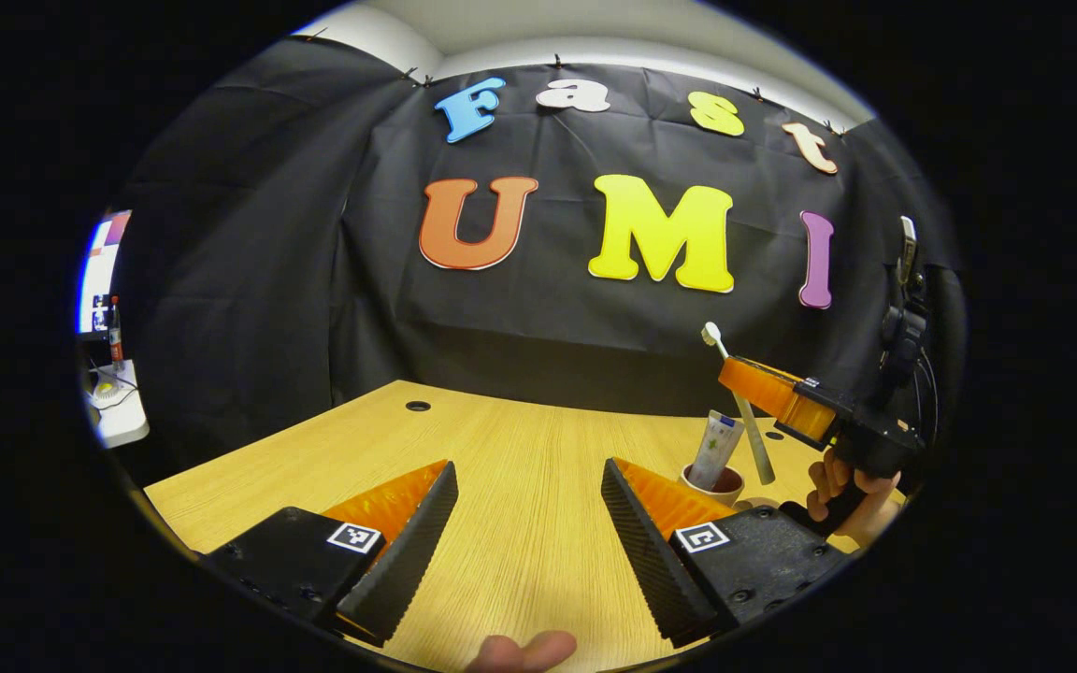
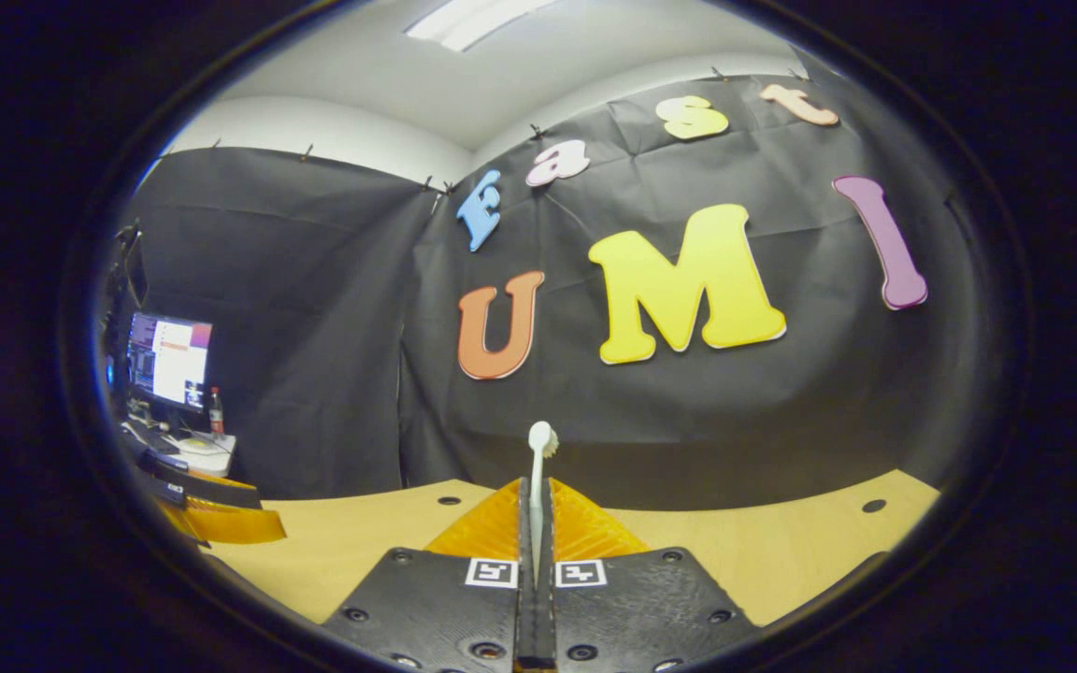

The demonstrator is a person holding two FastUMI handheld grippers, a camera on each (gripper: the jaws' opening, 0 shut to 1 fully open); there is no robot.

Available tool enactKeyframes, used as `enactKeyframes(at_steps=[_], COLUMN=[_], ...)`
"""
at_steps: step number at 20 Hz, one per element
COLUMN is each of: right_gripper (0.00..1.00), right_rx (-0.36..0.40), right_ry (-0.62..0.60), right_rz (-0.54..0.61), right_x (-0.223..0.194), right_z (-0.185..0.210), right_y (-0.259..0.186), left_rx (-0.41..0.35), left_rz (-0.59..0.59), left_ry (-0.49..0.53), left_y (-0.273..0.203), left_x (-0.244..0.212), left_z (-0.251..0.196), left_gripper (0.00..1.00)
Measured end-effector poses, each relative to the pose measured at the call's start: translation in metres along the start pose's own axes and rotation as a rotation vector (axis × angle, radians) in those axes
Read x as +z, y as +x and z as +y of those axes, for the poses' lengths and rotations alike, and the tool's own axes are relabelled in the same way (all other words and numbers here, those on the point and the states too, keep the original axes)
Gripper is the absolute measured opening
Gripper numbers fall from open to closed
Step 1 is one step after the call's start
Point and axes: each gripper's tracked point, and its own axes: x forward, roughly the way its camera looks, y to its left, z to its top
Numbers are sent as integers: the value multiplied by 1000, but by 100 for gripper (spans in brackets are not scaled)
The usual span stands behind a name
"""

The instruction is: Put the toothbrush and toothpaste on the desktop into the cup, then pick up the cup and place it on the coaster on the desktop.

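- Right hand-held gripper (image 2: 536, 523) clamped on toothbrush (image 2: 538, 467), above cup (image 1: 715, 485), far right on surface (image 1: 520, 467).
- Toothpaste (image 1: 716, 449) upright in cup.
- Left hand-held gripper (image 1: 529, 523) spread wide, holding nothing.

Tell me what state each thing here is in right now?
Toothbrush: held upright above the cup, head up.
Toothpaste: standing in the cup, leaning.
Cup: upright on the desk.
Left gripper: open, holding nothing.
Right gripper: shut on the toothbrush.
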Motion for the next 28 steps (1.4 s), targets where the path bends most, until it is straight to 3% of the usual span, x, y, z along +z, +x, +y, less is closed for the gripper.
enactKeyframes(at_steps=[10,13,16,22,23,24,25,26,28], right_gripper=[1,7,4,6,10,29,36,51,60], right_rx=[-20,-19,-26,12,24,21,10,2,-19], right_ry=[3,6,-6,17,26,31,29,35,48], right_rz=[-10,-15,-30,78,100,115,133,145,179], right_x=[-4,0,6,-17,-20,-21,-24,-27,-35], right_z=[-11,-12,-14,-18,-17,-20,-23,-25,-29], right_y=[8,6,4,-13,-20,-29,-39,-47,-61], left_rx=[-10,-8,-11,-27,-29,-28,-25,-25,-33], left_rz=[23,22,17,18,12,7,1,-4,-15], left_ry=[-6,-1,1,-3,1,6,15,22,25], left_y=[7,8,5,3,0,0,-3,-4,-7], left_x=[-9,-9,-7,-7,-5,-4,-2,-1,3], left_z=[-4,-6,-7,-20,-21,-23,-24,-25,-28], left_gripper=[98,98,98,98,98,98,98,98,98])
